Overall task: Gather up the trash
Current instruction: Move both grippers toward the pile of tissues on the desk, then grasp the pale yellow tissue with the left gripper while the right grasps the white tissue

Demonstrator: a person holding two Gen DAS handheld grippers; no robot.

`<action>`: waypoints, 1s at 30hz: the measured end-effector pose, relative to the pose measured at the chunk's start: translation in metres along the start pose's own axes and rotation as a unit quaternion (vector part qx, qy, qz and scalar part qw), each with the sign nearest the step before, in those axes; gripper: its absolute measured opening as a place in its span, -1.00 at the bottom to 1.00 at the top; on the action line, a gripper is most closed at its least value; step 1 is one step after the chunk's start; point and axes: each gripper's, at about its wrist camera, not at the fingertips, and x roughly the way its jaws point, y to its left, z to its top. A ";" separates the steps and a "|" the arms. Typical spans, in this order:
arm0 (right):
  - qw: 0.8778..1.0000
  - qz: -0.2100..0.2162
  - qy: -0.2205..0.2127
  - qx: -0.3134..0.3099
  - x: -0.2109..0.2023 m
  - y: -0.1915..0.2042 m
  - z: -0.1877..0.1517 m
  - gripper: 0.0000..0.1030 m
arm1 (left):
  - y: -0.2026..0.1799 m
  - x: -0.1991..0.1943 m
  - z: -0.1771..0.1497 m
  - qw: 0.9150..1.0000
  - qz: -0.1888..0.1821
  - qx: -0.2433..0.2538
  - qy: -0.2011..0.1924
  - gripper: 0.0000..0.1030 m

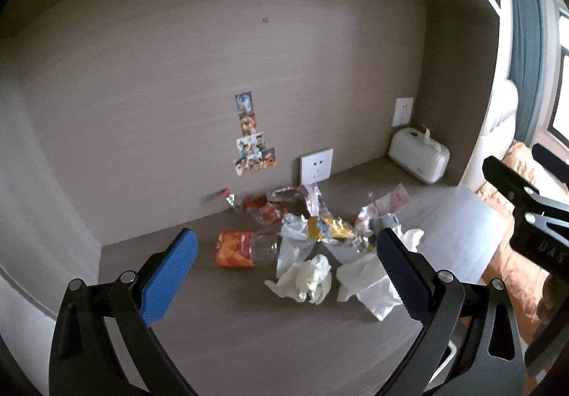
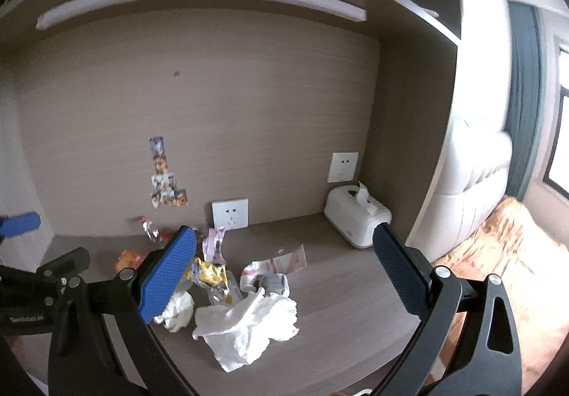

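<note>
Both the left gripper [image 1: 286,266] and right gripper [image 2: 284,264] hover with jaws spread wide and empty above the table [image 1: 249,335], where crumpled tissues [image 2: 249,328] and snack wrappers [image 1: 235,249] lie heaped mid-surface.

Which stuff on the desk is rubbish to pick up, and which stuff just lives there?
Rubbish: crumpled white tissue, smaller tissue ball, orange snack packet, yellow wrapper, pink wrapper.

Stays: tissue box, wall sockets, stickers on the wall.
</note>
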 end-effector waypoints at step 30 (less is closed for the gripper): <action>0.983 0.029 0.169 0.063 0.114 0.026 -0.097 0.93 | -0.003 0.138 -0.054 0.990 -0.100 0.044 0.089 0.91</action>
